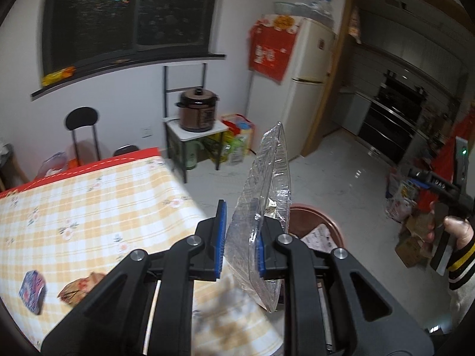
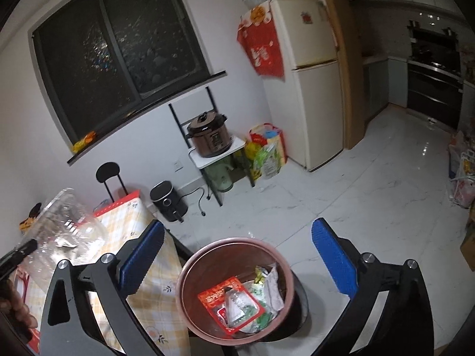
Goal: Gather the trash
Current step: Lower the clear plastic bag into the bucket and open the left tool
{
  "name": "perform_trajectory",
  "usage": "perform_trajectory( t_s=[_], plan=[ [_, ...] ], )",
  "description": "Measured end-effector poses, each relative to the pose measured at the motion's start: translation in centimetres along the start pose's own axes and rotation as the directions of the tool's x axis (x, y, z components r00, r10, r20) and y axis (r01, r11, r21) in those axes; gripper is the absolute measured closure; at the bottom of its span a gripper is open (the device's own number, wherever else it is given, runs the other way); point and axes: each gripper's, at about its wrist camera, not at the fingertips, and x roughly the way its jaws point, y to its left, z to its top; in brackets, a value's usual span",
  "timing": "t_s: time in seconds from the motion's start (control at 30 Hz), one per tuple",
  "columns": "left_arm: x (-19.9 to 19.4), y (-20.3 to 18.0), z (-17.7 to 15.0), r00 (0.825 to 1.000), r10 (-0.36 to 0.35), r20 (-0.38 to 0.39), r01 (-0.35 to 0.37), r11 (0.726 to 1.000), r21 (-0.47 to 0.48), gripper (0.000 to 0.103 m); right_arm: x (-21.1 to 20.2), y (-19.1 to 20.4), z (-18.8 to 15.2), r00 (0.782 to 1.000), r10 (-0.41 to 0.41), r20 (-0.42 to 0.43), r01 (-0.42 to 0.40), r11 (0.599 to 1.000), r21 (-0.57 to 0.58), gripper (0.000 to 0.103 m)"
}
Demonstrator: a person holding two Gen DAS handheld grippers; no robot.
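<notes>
Between the left gripper's (image 1: 239, 237) blue fingers (image 1: 221, 222), a clear plastic tray (image 1: 267, 201) stands clamped.

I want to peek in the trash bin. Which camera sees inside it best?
The right wrist view: the trash bin sits open below, with wrappers inside. The left wrist view shows only part of its rim behind the clear plastic tray.

The bin (image 2: 234, 290), holding wrappers (image 2: 231, 304), stands right of the table (image 2: 154, 293).

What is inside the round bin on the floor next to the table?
The bin holds a red packet, a green wrapper and crumpled white paper. Whatever lies beneath them, and the bottom, is covered.
</notes>
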Motion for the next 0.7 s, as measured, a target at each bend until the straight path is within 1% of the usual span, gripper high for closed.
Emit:
perform_trajectory(
  t_s=[0.17,0.27,0.43,0.6,0.7],
  plan=[
    [3.3,-2.6,0.6,0.996,-0.072,-0.044,0.073,0.997,0.038,0.083,-2.6,-1.5,0.2,0.999,-0.026,0.034,0.025,0.999,0.02,0.005],
    [5.6,-4.4,0.9,0.991,-0.111,-0.078,0.116,0.991,0.06,0.083,-3.8,-2.8,-0.2,0.998,-0.053,0.032,0.051,0.998,0.048,0.005],
    [9.7,-7.3,1.1,0.974,-0.173,-0.148,0.186,0.979,0.084,0.083,-5.2,-5.0,-0.9,0.994,-0.103,0.036,0.099,0.991,0.095,0.005],
    [12.8,-9.9,1.4,0.962,-0.196,-0.191,0.222,0.967,0.123,0.083,-6.3,-6.5,-1.4,0.989,-0.145,0.044,0.138,0.982,0.13,0.005],
    [14.5,-11.5,1.6,0.958,-0.193,-0.213,0.229,0.96,0.158,0.083,-6.9,-7.0,-1.6,0.986,-0.161,0.05,0.152,0.978,0.143,0.005]
  ],
)
